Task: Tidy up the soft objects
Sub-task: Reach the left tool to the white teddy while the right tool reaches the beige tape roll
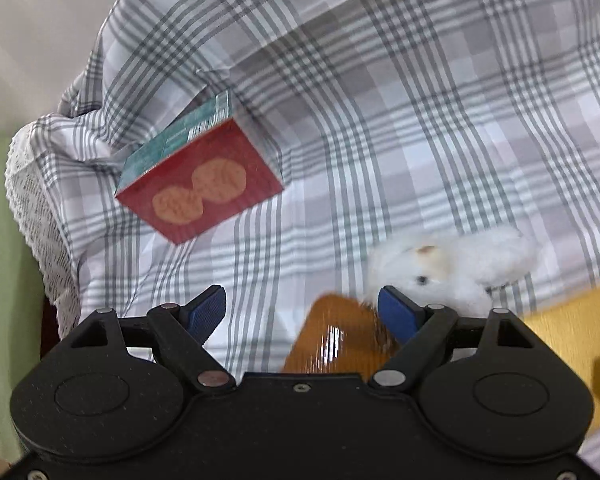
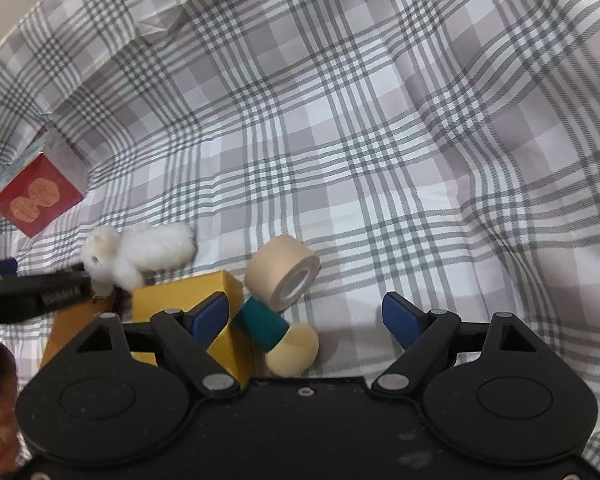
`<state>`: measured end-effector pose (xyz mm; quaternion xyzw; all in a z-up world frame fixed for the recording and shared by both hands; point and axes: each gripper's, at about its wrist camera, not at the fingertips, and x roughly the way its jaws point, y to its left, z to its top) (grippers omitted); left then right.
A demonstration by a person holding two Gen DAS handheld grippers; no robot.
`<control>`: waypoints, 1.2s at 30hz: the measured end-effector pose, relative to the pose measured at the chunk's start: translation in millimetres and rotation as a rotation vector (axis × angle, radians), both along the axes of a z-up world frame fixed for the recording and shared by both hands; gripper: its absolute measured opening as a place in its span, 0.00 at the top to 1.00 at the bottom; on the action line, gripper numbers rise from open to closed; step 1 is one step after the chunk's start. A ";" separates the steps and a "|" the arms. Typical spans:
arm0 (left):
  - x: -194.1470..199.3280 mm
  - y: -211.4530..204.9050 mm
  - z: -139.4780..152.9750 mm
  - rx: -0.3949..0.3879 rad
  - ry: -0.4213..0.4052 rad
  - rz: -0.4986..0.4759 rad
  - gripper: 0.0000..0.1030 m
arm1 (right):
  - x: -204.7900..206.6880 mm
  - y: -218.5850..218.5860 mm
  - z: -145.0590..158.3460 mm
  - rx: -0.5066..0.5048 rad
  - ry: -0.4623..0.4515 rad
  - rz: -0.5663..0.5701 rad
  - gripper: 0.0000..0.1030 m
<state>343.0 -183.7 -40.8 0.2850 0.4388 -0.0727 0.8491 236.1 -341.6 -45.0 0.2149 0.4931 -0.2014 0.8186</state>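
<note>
A white plush animal (image 1: 452, 268) lies on the plaid cloth, just beyond my left gripper's right fingertip; it also shows in the right wrist view (image 2: 140, 254). My left gripper (image 1: 302, 312) is open and empty, above an orange-brown block (image 1: 336, 340). My right gripper (image 2: 306, 316) is open and empty, with a teal-and-cream wooden piece (image 2: 276, 332) and a beige tape roll (image 2: 282, 272) between its fingers. The left gripper's fingers (image 2: 40, 292) show at the left beside the plush.
A red biscuit box (image 1: 200, 180) lies at the left, also in the right wrist view (image 2: 36, 196). A yellow block (image 2: 196, 296) sits beside the teal piece and shows in the left wrist view (image 1: 572, 328). Plaid bedding (image 2: 380, 140) covers the surface, with folds at the back.
</note>
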 end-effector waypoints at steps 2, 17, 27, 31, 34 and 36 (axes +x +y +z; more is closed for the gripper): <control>8.2 -3.3 -1.1 0.006 0.003 0.015 0.22 | 5.1 -5.2 -6.3 -0.011 0.016 -0.002 0.20; 31.4 -18.2 -8.2 0.001 0.030 0.056 0.22 | 68.3 -43.6 -24.3 -0.056 -0.017 0.004 0.22; 49.9 -37.4 -6.8 0.033 -0.007 0.073 0.22 | 53.9 -51.2 -20.0 -0.004 -0.027 -0.009 0.21; 36.9 -25.6 8.9 -0.037 0.049 0.028 0.21 | 51.1 -47.7 -22.1 -0.002 -0.028 0.009 0.20; 26.0 -20.9 10.9 -0.020 0.086 -0.016 0.20 | 51.5 -43.4 -23.5 -0.005 -0.020 0.025 0.20; 18.0 -15.9 14.3 -0.004 0.060 -0.022 0.19 | 50.7 -42.7 -23.2 0.000 -0.023 0.030 0.20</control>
